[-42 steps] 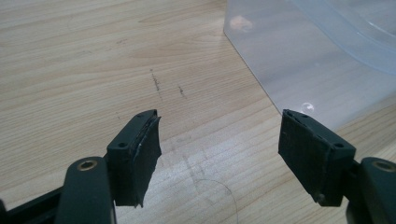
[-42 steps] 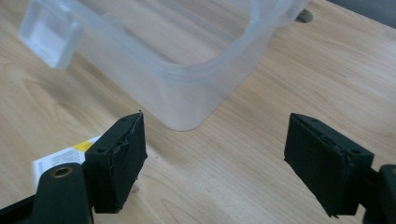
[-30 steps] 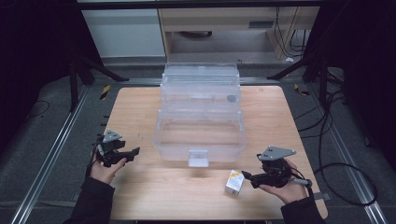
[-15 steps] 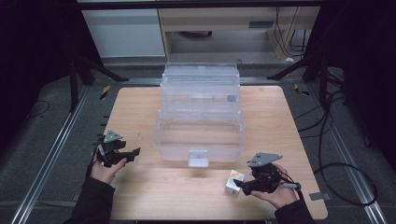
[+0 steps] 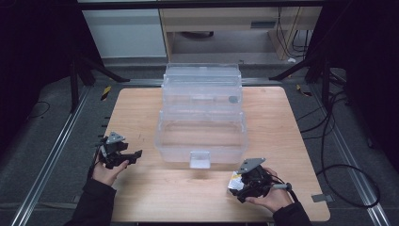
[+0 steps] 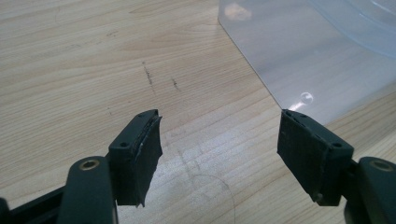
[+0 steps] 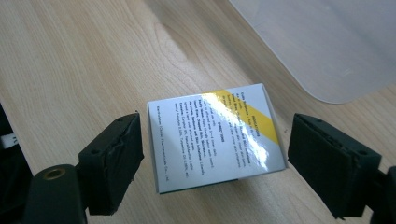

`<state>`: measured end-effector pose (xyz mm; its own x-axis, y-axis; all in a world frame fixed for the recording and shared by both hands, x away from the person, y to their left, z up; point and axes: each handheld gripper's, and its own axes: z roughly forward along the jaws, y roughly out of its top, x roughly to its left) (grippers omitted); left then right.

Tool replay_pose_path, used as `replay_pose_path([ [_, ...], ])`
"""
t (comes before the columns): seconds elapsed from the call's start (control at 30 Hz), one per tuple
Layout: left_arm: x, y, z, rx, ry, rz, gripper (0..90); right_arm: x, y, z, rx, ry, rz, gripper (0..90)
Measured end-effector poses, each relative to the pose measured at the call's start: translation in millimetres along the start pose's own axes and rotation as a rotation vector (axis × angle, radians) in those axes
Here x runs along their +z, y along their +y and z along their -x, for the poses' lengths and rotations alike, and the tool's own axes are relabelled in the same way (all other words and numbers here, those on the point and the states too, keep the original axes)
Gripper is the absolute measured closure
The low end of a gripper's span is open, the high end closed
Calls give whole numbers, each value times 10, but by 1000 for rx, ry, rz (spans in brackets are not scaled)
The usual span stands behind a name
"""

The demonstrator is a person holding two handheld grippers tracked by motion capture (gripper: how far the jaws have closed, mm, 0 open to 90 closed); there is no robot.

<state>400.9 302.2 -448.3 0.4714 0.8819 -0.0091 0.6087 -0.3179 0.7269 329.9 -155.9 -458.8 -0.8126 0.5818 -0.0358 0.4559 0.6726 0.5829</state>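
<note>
A small white carton with a yellow stripe and fine print lies on the wooden table near the front right, in the high view the carton. My right gripper is open around it, one jaw on each side, with a thin gap between each pad and the carton; in the high view the right gripper points left at it. At the front left my left gripper is open and holds nothing. Its jaws hover over bare wood.
A large clear plastic tiered container stands mid-table, its front latch facing me. Its corner shows in the left gripper view and its edge in the right gripper view. Cables lie on the floor at the right.
My right gripper has moved left and down to the carton, which now sits between its jaws. The left gripper has stayed where it was.
</note>
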Motion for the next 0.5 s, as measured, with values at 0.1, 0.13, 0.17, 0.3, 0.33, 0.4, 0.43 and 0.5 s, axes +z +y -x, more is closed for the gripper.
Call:
replay_pose_path([
  [0.1, 4, 0, 4, 3, -1, -6, 297, 65, 12, -4, -12, 5, -27, 202],
  [0.13, 8, -1, 6, 3, -2, -4, 298, 86, 14, -7, -17, 9, -35, 204],
  [0.17, 10, -1, 7, 3, -2, -5, 298, 99, 16, -10, -20, 5, -46, 211],
  [0.3, 16, 0, 11, 7, -4, -8, 300, 119, 22, -2, -24, 7, -61, 241],
  [0.33, 18, 1, 12, 7, -6, -9, 300, 123, 25, 0, -23, 9, -60, 242],
  [0.4, 21, 1, 16, 9, -6, -11, 301, 131, 32, -1, -24, 7, -69, 243],
  [0.43, 23, 1, 16, 10, -7, -12, 301, 137, 34, 1, -24, 11, -70, 243],
  [0.5, 29, 0, 17, 9, -7, -13, 301, 149, 36, 1, -26, 10, -76, 244],
])
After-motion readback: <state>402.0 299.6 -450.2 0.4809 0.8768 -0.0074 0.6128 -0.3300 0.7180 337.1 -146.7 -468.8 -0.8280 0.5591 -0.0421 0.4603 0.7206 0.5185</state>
